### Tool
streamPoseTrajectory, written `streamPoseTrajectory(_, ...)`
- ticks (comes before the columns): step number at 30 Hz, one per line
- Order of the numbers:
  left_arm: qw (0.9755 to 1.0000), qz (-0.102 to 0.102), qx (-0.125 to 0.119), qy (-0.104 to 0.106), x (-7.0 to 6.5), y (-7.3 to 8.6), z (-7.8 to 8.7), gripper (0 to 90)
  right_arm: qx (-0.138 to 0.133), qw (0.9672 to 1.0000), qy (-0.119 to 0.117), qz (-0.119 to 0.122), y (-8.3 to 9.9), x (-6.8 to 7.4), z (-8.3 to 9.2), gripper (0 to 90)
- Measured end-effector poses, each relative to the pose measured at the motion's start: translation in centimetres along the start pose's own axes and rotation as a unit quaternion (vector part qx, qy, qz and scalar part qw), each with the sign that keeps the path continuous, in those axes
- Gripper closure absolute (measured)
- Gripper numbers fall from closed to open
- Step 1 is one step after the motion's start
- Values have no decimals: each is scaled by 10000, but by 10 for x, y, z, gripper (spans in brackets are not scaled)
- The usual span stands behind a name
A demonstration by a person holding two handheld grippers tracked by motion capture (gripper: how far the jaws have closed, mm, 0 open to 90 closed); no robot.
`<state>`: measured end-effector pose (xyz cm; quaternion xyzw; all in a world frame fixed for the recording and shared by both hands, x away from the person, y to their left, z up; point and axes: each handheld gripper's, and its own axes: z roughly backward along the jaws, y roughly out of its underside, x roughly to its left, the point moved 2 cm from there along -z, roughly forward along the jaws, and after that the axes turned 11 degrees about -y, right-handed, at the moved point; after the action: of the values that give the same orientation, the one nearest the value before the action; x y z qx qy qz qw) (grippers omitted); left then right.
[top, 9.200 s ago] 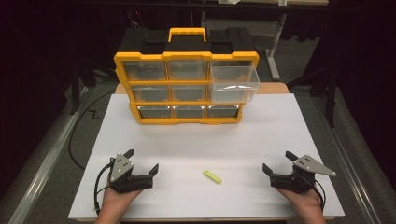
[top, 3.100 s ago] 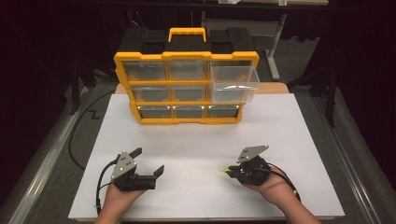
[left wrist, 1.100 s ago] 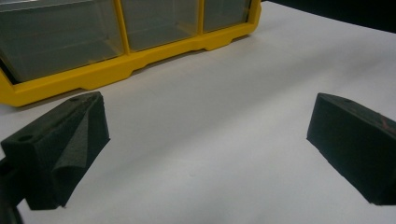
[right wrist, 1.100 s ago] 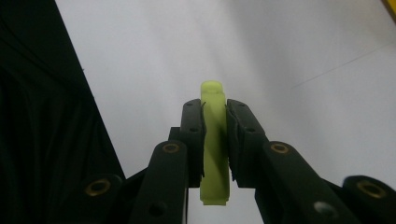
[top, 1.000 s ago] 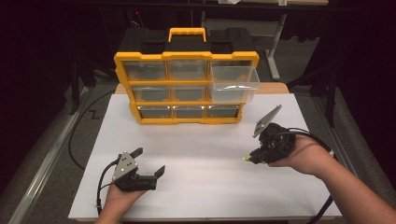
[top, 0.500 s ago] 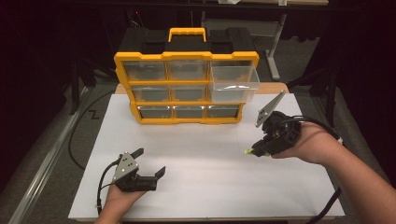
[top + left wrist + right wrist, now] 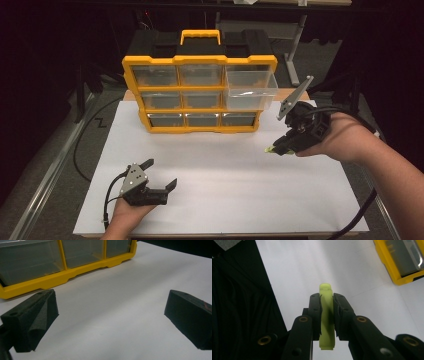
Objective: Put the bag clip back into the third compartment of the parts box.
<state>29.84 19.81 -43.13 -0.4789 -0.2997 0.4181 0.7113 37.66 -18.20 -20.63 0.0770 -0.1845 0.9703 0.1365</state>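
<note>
Grippers sit well apart on the white table (image 7: 225, 160) in the high view. The right gripper (image 7: 278, 148), at the right middle of the frame, is up off the surface and closer to the yellow drawer cabinet (image 7: 200, 95) than it was half a second ago, when it hung a little lower and further right. Its jaws are clamped tight on a small yellow-green stick (image 7: 326, 317), and the right gripper view shows the stick pinched between both pads, one end poking out past the tips. In the high view the stick's tip (image 7: 270, 149) peeks out at the left of the jaws, above the bare table. The grey plate on that gripper tilts up toward the pulled-out clear drawer (image 7: 250, 89) at the cabinet's upper right, which stands open exactly as before.

Down at the lower left, the left gripper (image 7: 159, 176) has not budged: it rests on the table with its jaws spread wide and nothing between them. The left gripper view confirms it, two black pads (image 7: 32, 320) far apart with plain white table between and the cabinet's bottom row at the upper left.
</note>
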Motion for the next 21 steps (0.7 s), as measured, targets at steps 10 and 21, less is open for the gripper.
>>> streamPoseTrajectory(10, 10000, 25, -37, 34, 0, 0, 0, 3, -89, 9999, 105, -6, -14, -2, 23, 792)
streamPoseTrajectory(21, 10000, 35, -43, 49, 1, 0, 1, 3, -106, 9998, 147, 18, -34, -3, 40, 792)
